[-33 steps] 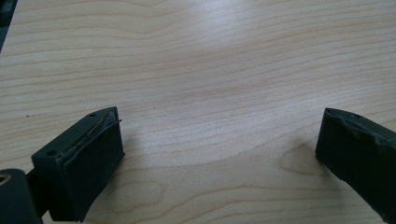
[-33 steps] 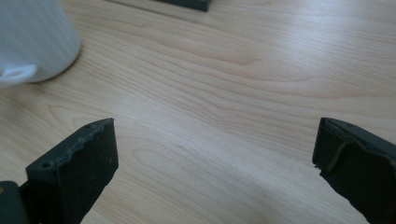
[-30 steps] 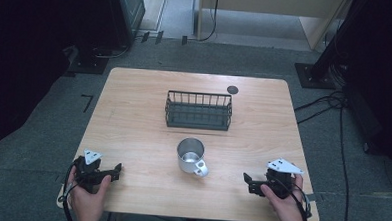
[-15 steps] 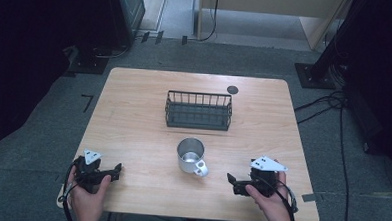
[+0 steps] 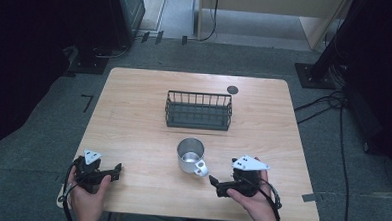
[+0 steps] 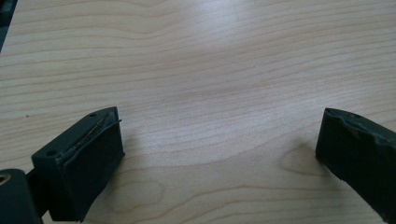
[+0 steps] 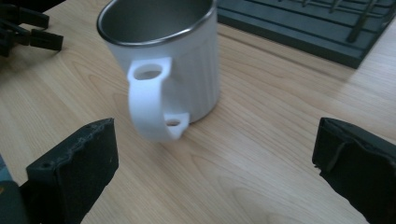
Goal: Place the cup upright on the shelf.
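Note:
A white mug (image 5: 191,155) with a metal rim stands upright in the middle of the wooden table (image 5: 133,123), its white handle (image 5: 200,168) turned toward the near right. In the right gripper view the mug (image 7: 173,65) is close ahead, its handle (image 7: 152,100) facing the camera. My right gripper (image 5: 216,185) is open just to the near right of the handle, not touching it. My left gripper (image 5: 115,170) rests open at the near left corner, with bare wood (image 6: 219,116) between its jaws.
A dark wire basket (image 5: 199,110) stands behind the mug, and its base (image 7: 299,28) lies beyond the mug in the right gripper view. A small black disc (image 5: 232,89) sits at the far edge. The other gripper (image 7: 28,28) appears far off at top left.
My right gripper has moved left toward the mug's handle. The left gripper and the mug have stayed put.

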Motion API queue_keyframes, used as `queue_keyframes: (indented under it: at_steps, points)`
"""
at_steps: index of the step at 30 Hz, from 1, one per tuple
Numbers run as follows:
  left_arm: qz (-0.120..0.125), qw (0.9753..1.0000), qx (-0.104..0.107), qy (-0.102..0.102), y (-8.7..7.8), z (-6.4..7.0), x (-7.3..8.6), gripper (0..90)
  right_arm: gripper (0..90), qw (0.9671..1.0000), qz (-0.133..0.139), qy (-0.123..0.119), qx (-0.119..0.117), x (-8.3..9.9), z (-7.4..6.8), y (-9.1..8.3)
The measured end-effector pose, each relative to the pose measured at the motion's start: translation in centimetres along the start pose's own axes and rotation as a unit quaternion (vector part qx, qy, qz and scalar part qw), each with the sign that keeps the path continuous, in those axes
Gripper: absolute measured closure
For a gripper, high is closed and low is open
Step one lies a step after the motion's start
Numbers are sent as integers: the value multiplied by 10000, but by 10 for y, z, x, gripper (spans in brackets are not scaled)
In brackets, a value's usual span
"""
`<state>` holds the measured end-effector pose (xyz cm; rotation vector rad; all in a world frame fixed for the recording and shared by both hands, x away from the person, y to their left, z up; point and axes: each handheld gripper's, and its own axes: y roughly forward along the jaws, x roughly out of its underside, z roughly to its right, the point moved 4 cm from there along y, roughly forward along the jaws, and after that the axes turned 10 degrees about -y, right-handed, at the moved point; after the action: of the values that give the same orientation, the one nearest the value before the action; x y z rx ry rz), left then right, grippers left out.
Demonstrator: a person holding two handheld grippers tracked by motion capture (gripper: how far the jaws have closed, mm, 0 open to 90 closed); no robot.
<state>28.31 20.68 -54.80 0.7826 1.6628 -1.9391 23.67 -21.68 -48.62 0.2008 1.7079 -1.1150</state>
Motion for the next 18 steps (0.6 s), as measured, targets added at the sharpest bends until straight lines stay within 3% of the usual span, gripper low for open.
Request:
queue_keyframes:
  at_steps: [7, 8, 10, 11, 13, 14, 16, 18]
  points:
    - [0, 10000, 0, 1, 0, 0, 0, 9, 7, 9997, -144, -174, -90, -4, -20, 23]
    - [0, 10000, 0, 1, 0, 0, 0, 9, 93, 9996, -130, -231, 122, -5, -23, 28]
    - [1, 10000, 1, 1, 0, 0, 0, 9, 140, 9991, -127, -265, 317, -6, -25, 33]
    - [1, 10000, 1, 1, 0, 0, 0, 9, 140, 9991, -127, -265, 317, -6, -25, 33]
    - [0, 10000, 0, 1, 0, 0, 0, 9, 248, 9994, -136, -198, 256, -6, -26, 37]
    - [0, 10000, 0, 1, 0, 0, 0, 9, 248, 9994, -136, -198, 256, -6, -26, 37]
    - [-1, 10000, 0, 3, 0, 0, 0, 9, 412, 9998, 22, -152, 141, -7, -26, 37]
    - [0, 10000, 1, 1, 0, 0, 0, 9, 463, 9998, 42, -150, 109, -7, -25, 36]
